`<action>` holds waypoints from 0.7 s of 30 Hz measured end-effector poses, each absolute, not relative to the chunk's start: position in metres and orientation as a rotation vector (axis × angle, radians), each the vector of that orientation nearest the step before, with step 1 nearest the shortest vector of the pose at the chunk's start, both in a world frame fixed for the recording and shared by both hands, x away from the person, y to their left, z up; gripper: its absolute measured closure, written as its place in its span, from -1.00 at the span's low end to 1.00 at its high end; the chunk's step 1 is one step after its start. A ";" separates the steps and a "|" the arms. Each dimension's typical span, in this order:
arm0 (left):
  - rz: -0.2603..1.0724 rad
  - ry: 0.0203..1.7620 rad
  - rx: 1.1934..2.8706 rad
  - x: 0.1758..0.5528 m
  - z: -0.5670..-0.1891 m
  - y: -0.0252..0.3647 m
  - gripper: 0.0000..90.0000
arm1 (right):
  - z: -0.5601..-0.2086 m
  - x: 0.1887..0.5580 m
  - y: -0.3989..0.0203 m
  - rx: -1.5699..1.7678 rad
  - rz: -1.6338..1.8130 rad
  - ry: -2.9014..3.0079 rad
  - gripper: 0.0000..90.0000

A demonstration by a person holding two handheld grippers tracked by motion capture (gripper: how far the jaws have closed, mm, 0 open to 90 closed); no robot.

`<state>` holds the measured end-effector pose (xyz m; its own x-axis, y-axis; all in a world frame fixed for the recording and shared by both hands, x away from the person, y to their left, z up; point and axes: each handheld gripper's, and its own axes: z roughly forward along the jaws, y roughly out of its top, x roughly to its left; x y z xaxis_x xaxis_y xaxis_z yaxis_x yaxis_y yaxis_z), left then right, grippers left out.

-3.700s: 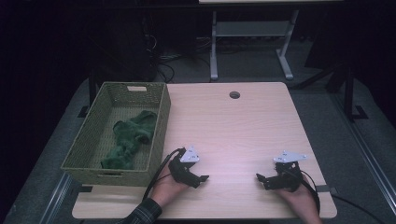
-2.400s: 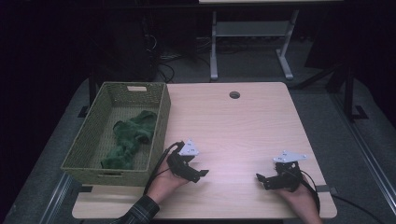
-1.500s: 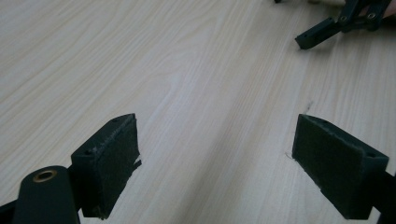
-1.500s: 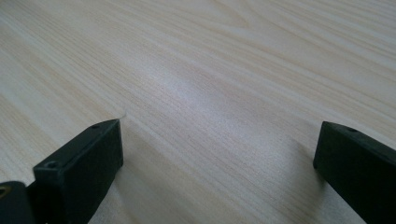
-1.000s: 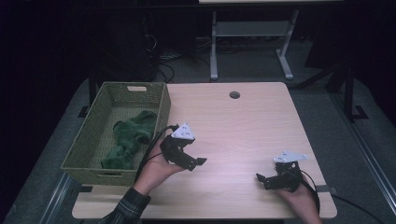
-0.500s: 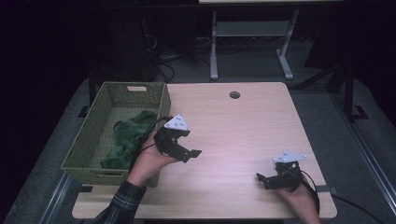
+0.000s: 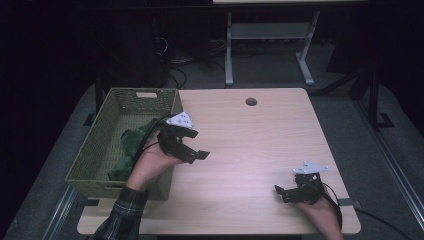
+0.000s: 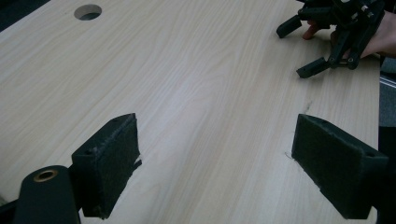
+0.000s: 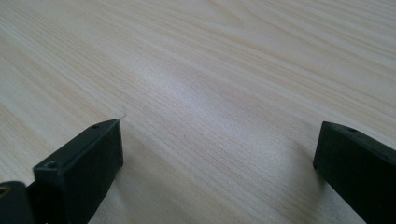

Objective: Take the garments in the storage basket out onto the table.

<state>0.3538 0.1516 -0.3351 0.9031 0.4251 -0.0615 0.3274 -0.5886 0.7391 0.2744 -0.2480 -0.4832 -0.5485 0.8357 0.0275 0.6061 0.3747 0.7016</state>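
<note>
- The bench (image 7: 260, 150) is a pale wood top with a round cable hole (image 7: 251, 101) near its far edge; its middle is bare in the high view.
- The basket (image 7: 95, 150) is a green woven bin that sits at the left edge of the bench, open at the top, with tall walls all round.
- The green cloth (image 7: 131, 145) lies crumpled inside the basket, heaped toward the wall nearest the bench's middle and partly hidden behind the person's left hand. It looks soft, light and limp, so I judge it will sag and trail when lifted and cannot break or slip much. The best place to take hold is a raised fold on top of the heap, pinched from above so the jaws close on several layers and clear the basket wall.
- The left tool (image 7: 192, 150) hangs above the basket's near-right wall, just beside the cloth, with its jaws pointing out over the bench. In the left gripper view its jaws stand wide apart with only bare wood between them, so it is released and empty.
- The right tool (image 7: 282, 191) rests low at the near right corner of the bench, well apart from the basket. In the right gripper view its jaws are spread with nothing between them, released as well.
</note>
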 end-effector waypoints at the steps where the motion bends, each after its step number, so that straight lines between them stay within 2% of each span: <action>1: 0.154 0.535 2.248 0.354 -0.335 0.152 -0.68 | -0.483 0.274 -0.248 1.263 0.966 2.308 -0.97; 9: 0.142 0.574 2.239 0.359 -0.336 0.171 -0.68 | -0.483 0.274 -0.248 1.266 0.967 2.306 -0.97; 21: 0.198 0.660 2.191 0.362 -0.328 0.209 -0.68 | -0.483 0.274 -0.248 1.265 0.967 2.306 -0.97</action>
